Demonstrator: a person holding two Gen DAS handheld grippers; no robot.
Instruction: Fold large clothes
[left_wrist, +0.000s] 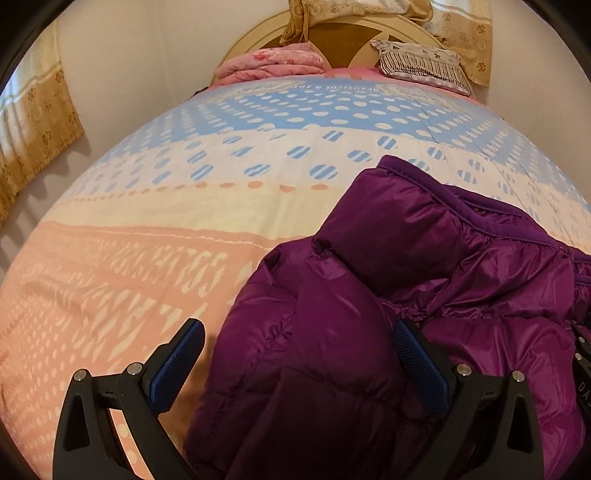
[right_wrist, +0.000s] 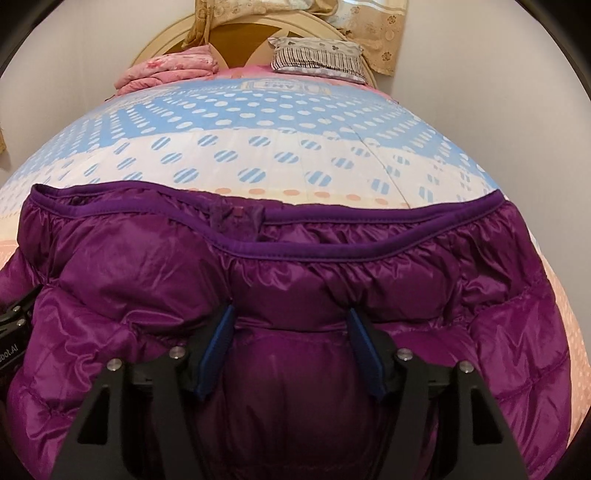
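A shiny purple puffer jacket (left_wrist: 424, 280) lies bunched on the bed, its elastic hem (right_wrist: 332, 254) towards the headboard. My left gripper (left_wrist: 295, 339) is open wide over the jacket's left edge, with a puffy fold lying between its blue pads; the left pad (left_wrist: 177, 369) is over the bedspread. My right gripper (right_wrist: 290, 325) is open with a bulge of the jacket (right_wrist: 291, 369) between its blue pads (right_wrist: 218, 350). Whether the pads press the cloth cannot be told. The other gripper's black body (right_wrist: 14, 332) shows at the left edge of the right wrist view.
The bed has a pink, cream and blue dotted bedspread (left_wrist: 184, 206). At its head lie a folded pink quilt (left_wrist: 269, 62) and a striped pillow (left_wrist: 421, 62) against a round headboard (right_wrist: 162, 40). Beige curtains (left_wrist: 33, 122) hang at the left and behind.
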